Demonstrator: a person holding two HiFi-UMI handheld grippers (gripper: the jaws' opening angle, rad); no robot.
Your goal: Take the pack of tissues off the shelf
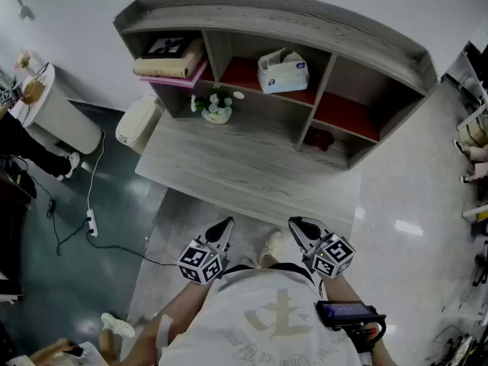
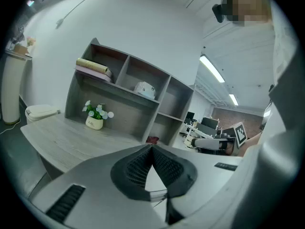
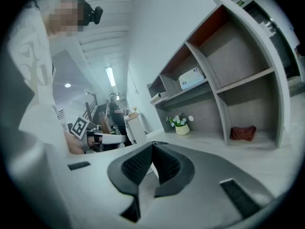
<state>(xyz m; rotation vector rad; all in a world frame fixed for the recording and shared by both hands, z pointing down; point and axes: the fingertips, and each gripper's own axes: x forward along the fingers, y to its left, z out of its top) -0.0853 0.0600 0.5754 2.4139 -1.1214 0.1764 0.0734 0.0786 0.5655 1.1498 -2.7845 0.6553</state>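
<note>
The pack of tissues, white with a tissue sticking up, sits in the middle upper compartment of the grey shelf unit. It also shows small in the left gripper view and the right gripper view. My left gripper and right gripper hang close to my body, near the desk's front edge and well short of the shelf. Both are shut with nothing between the jaws, the tips touching in each gripper view.
Books lie in the left compartment. A small flower pot stands on the desk below them. A dark red object lies in the lower right compartment. A white bin stands left of the desk, with a cable on the floor.
</note>
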